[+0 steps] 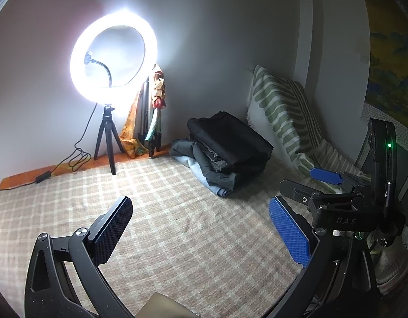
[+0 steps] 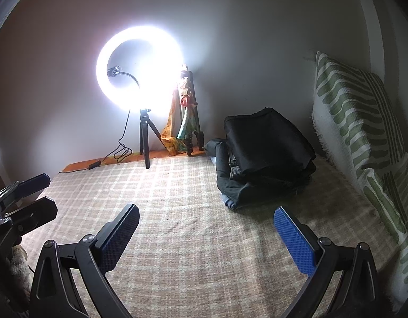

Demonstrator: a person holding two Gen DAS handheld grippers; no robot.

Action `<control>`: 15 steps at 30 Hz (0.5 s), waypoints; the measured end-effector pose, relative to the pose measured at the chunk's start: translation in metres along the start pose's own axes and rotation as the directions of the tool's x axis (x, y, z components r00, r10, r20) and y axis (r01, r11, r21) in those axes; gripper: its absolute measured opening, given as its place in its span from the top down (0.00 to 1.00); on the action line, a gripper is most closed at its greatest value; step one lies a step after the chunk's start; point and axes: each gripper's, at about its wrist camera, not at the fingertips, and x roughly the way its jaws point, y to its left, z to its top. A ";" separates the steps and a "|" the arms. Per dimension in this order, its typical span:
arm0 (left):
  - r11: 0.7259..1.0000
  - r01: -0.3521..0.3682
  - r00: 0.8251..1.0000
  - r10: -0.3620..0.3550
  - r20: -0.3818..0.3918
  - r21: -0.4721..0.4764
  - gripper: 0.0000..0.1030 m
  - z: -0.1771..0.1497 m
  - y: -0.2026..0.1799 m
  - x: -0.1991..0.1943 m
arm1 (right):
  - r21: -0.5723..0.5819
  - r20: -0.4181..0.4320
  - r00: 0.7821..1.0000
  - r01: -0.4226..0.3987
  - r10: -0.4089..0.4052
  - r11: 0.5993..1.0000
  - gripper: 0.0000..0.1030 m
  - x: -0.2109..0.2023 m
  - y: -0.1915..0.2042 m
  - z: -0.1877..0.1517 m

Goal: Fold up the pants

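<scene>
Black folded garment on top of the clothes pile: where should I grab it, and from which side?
Take the black folded garment by its near, lower folded edge, coming in low across the checked blanket from the front. That edge overhangs the grey clothes beneath and faces the open right gripper; the striped cushion crowds the right side.

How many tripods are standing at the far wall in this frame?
2. One black mini tripod carries the lit ring light; a second, folded tripod leans just right of it, partly covered by a colourful cloth.
</scene>
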 end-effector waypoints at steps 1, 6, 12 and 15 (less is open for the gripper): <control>1.000 0.000 1.000 0.000 0.000 0.000 0.01 0.000 0.000 0.000 | 0.003 0.000 1.000 -0.001 0.001 1.000 0.00 0.000 0.000 0.000; 1.000 -0.002 1.000 0.002 0.001 -0.001 0.01 0.000 0.001 -0.001 | 0.010 -0.002 1.000 -0.010 0.010 1.000 0.00 0.002 0.002 -0.002; 1.000 -0.003 1.000 0.003 -0.010 -0.017 0.01 -0.002 0.005 -0.001 | 0.005 -0.006 1.000 -0.017 0.017 1.000 0.00 0.005 0.004 -0.003; 1.000 -0.009 1.000 0.008 -0.016 -0.015 0.01 -0.003 0.006 0.000 | 0.007 -0.010 1.000 -0.022 0.022 1.000 0.00 0.007 0.005 -0.004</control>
